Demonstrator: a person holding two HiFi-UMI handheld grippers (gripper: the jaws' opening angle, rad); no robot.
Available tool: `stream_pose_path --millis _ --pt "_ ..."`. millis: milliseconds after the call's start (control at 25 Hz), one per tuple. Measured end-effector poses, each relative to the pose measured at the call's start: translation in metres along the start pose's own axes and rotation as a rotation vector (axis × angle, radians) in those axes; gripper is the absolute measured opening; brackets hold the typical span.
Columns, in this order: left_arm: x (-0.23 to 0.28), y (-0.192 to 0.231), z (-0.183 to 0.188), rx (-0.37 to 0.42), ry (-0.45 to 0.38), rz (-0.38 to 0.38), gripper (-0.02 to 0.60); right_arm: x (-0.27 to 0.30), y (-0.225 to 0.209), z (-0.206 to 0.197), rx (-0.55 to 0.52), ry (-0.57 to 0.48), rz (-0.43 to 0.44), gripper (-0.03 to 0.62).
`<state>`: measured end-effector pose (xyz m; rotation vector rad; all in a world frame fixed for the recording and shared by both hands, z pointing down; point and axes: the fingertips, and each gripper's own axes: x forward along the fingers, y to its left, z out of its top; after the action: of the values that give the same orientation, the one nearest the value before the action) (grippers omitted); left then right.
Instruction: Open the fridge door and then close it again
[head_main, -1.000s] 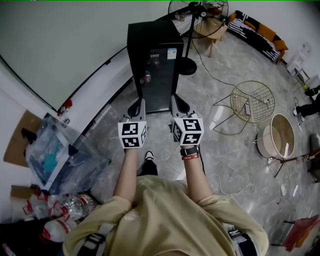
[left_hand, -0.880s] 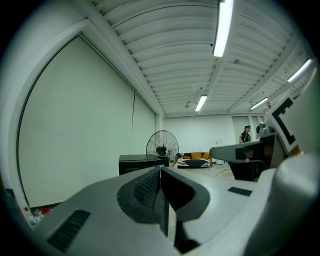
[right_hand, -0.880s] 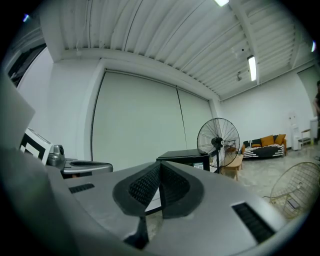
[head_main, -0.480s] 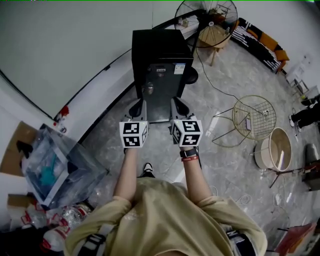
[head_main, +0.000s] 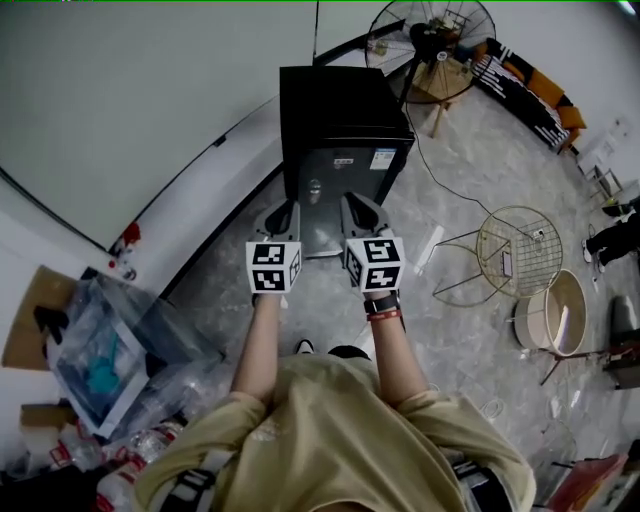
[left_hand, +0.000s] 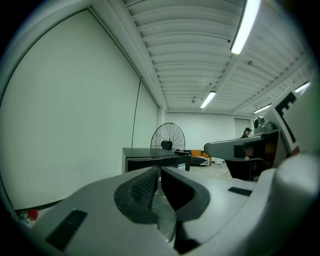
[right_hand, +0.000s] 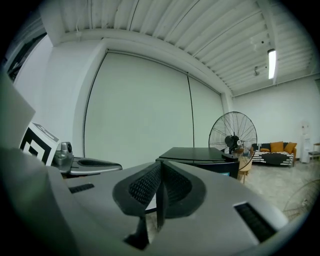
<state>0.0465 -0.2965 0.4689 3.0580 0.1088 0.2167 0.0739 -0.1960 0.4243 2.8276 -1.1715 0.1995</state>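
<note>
1. One small black fridge with a grey front door (head_main: 340, 150) stands on the grey marbled floor (head_main: 440, 320) against the white wall (head_main: 150, 90), its door shut. It sits nearer and larger in the head view than a second ago, so the person has walked up to it
2. The left gripper (head_main: 283, 213) and the right gripper (head_main: 355, 210) are carried side by side ahead of the body. From above they now overlap the lower door, yet both gripper views show the fridge beyond the tips, untouched
3. Each gripper has its jaws pressed together with nothing between them, as before
4. This looks like the end of the approach: opening has not begun, and I cannot make out a handle
5. The black pedestal fan (head_main: 430, 35) and the gold wire chair (head_main: 515, 245) stand well apart from the door
</note>
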Motion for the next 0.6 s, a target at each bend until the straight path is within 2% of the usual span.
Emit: stream_pose_path --millis 280,600 --pt "0.041 0.034 -0.007 -0.037 0.038 -0.015 0.021 0.054 -0.014 0.006 -0.049 0.049 0.025 0.025" --pt "0.095 0.066 -0.035 -0.079 0.100 0.009 0.022 0.120 -0.030 0.009 -0.180 0.112 0.141 0.026"
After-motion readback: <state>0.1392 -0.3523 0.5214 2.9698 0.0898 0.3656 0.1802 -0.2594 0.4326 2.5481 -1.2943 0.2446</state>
